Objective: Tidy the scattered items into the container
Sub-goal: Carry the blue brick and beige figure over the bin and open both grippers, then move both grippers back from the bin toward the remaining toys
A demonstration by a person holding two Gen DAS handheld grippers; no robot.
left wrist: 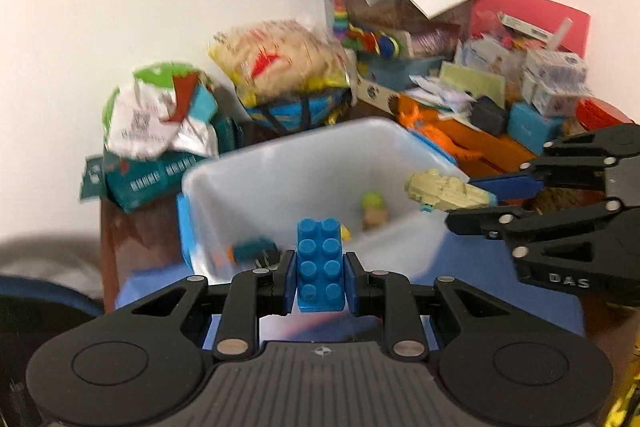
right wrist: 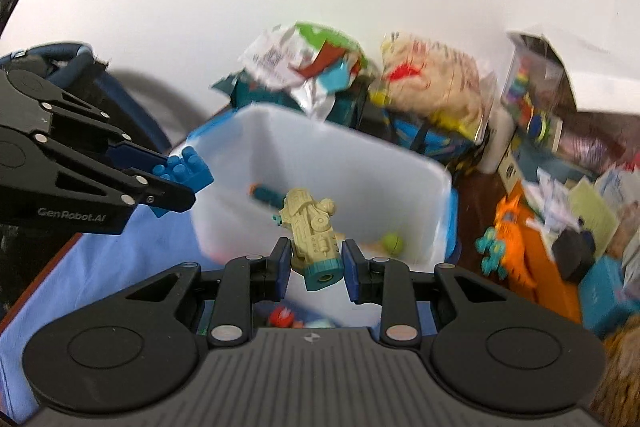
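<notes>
Left claw: the left claw [left wrist: 320, 267] was clenched on a blue building brick [left wrist: 320, 265], studs facing the camera, one blue pad on each side of it.
Right claw: the right claw [right wrist: 316, 263] was clamped on a beige toy vehicle [right wrist: 310, 227] with a teal end cap, the toy sticking up and out from between the pads.
Seen from across: in the right wrist view the left claw [right wrist: 176, 183] came in from the left edge with the blue brick [right wrist: 186, 169] at its tip; in the left wrist view the right claw [left wrist: 472, 199] reached in from the right with the beige toy [left wrist: 448, 191] held out over the bin's rim.
Container: a white plastic bin [left wrist: 280, 163] with blue handles sat on a blue cloth [right wrist: 120, 259] over the desk, just ahead of both claws.
Inside the bin: a teal-and-orange toy [left wrist: 252, 251], a small green-headed figure [left wrist: 374, 211], a yellow piece partly hidden behind the brick.
Both carried toys: in the air, near the bin's front rim.
Behind the bin: crumpled snack bags [left wrist: 160, 111], a boxy clutter of cartons and an orange toy [right wrist: 512, 239] against a white wall, all blurred.
</notes>
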